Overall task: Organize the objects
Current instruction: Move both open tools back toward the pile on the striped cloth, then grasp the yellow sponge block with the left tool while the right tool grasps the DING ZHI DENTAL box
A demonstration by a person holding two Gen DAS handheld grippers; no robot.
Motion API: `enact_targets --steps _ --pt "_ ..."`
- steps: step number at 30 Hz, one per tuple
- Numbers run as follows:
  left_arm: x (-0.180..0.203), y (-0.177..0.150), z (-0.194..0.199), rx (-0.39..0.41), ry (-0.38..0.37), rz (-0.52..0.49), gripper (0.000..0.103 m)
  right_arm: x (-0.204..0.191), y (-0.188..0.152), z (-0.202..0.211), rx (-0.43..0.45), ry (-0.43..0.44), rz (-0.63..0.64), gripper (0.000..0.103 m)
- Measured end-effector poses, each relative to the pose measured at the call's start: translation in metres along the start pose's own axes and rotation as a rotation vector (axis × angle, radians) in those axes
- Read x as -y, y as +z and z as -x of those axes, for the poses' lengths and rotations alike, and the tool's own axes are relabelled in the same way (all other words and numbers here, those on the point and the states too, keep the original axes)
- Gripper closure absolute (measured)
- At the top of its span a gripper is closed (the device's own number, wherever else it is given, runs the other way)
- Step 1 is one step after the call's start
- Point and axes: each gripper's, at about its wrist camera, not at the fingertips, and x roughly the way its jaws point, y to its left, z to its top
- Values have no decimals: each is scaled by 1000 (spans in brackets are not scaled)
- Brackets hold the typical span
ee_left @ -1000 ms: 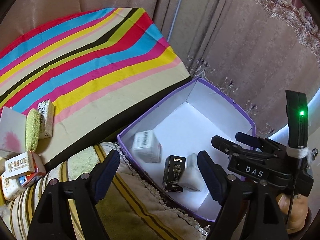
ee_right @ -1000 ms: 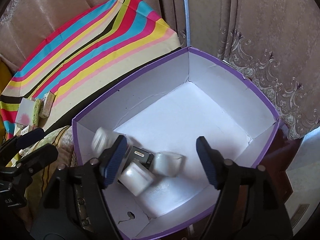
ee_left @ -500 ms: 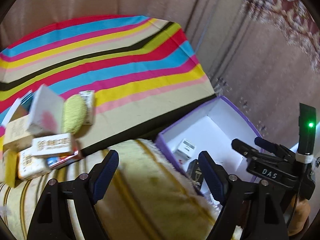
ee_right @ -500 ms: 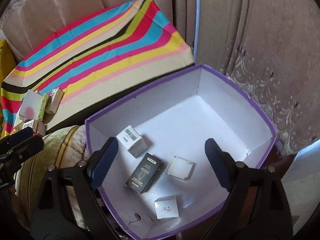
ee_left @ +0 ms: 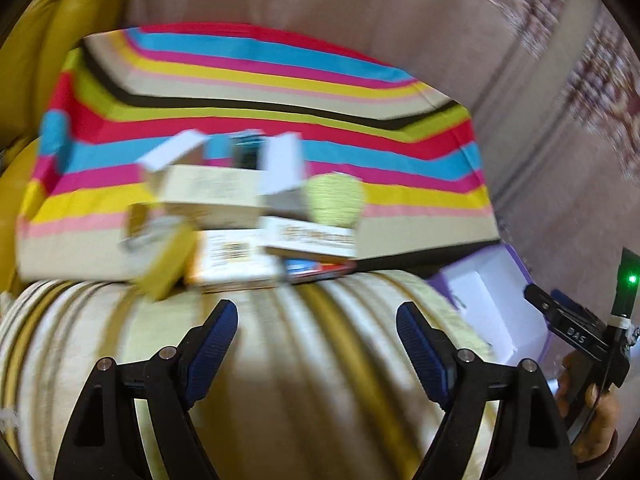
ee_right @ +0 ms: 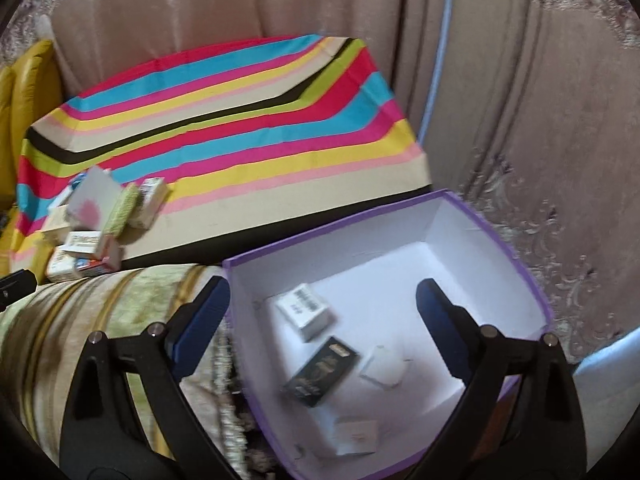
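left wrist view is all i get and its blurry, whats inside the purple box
Observer: Four small items lie in the purple box: a white barcode carton, a black box, a small pale square box and a flat white box.
Operator: is the right one holding anything
Observer: No. The right gripper hangs above the box, its jaws opening, nothing between them.
Operator: how much is left outside
Observer: A pile of cartons sits on the striped cloth, with a green sponge-like pad leaning among them.
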Motion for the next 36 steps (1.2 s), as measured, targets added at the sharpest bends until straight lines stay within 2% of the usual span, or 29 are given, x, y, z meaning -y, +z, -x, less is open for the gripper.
enact_targets --steps 5,10,20,29,31,32,34,36 --pt "-45 -3 18 28 42 84 20 -28 2 -4 -30 79 54 8" --pt "-68 5 26 49 74 103 20 -62 7 -4 -37 131 115 8" --pt "-96 39 31 47 118 63 20 -133 34 -23 -152 439 63 7" --pt "-112 68 4 -16 103 48 20 -193 40 -44 -181 451 179 7" --pt "-114 68 -1 -38 107 56 20 -206 37 -51 -193 412 236 7" --pt "-113 65 -3 -51 86 59 20 -212 35 -55 -203 395 260 8" --pt "-109 58 -8 -76 56 44 20 -218 33 -59 -218 391 272 8" --pt "-107 51 -19 -112 60 34 20 -225 31 -66 -233 380 273 8"
